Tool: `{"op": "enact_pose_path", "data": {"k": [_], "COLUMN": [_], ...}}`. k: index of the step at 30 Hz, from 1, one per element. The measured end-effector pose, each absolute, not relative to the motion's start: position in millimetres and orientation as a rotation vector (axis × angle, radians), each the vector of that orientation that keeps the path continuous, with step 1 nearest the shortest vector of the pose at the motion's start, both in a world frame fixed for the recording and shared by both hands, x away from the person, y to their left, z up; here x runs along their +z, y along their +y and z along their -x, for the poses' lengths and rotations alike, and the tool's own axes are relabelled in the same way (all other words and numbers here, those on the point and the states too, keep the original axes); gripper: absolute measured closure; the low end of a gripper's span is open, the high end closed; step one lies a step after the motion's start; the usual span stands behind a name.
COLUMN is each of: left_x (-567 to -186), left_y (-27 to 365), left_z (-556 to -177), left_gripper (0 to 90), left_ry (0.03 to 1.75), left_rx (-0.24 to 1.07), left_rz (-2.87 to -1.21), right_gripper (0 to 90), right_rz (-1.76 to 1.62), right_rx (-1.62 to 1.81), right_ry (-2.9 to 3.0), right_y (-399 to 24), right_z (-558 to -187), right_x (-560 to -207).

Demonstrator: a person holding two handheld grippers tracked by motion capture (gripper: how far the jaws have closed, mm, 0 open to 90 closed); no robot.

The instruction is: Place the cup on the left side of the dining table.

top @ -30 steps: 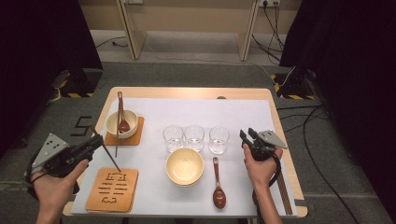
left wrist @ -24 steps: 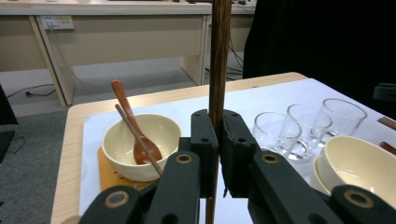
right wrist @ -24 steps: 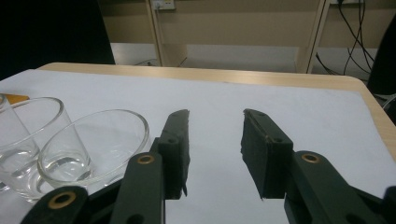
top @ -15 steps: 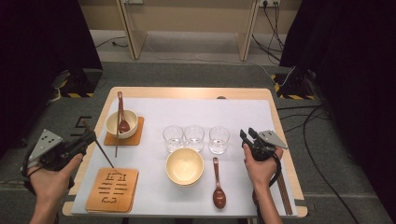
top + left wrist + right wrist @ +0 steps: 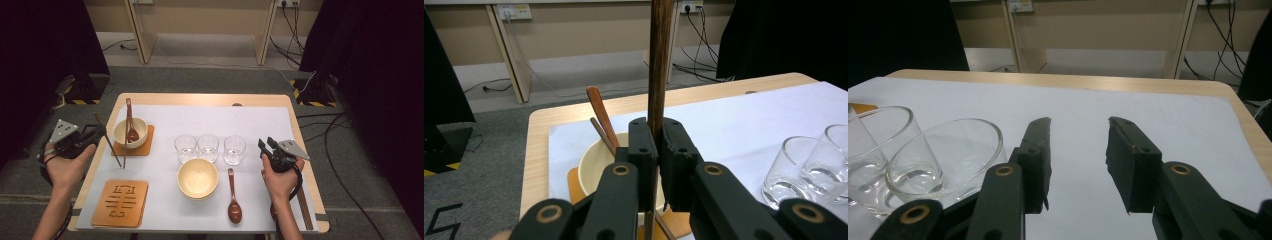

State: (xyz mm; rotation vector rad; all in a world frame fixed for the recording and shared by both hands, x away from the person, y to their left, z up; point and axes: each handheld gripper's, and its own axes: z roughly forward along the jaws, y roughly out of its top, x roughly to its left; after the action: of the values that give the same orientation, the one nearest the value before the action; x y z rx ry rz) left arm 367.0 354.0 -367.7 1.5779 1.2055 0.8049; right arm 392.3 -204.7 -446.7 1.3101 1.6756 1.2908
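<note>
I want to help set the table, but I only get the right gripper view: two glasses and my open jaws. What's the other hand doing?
Observer: The left gripper is shut on a dark wooden chopstick, clamped between its jaws.
Operator: Is anything near it?
Observer: Yes, a cream bowl on a wooden coaster, with a brown spoon leaning in it.
Operator: Are there just two glasses?
Observer: No, the high view has three glasses in a row.
</note>
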Motion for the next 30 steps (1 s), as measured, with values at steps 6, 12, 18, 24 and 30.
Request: {"op": "enact_pose_path", "data": {"k": [6,12,18,24,30], "left_x": [-370,-370,-377,-383,-394], "left_y": [351,352,351,346,345], "left_z": [-384,-408,-434,-457,-478], "left_gripper": [84.0,84.0,84.1,84.2,84.2], "left_ry": [1.230,1.274,1.334,1.391,1.469], "left_rx": [0.784,0.760,0.733,0.716,0.688], "left_rz": [-1.599,-1.602,-1.571,-1.568,-1.553], "right_gripper": [61.9,61.9,61.9,61.8,61.7], "right_rz": [-1.312,-1.315,-1.315,-1.318,-1.312], "right_rx": [1.290,1.293,1.288,1.286,1.286], "right_ry": [1.680,1.681,1.687,1.693,1.700], "right_y": [-204,-203,-203,-202,-200], "right_z": [-392,-393,-393,-394,-396], "right_x": [-447,-447,-449,-451,-452]}}
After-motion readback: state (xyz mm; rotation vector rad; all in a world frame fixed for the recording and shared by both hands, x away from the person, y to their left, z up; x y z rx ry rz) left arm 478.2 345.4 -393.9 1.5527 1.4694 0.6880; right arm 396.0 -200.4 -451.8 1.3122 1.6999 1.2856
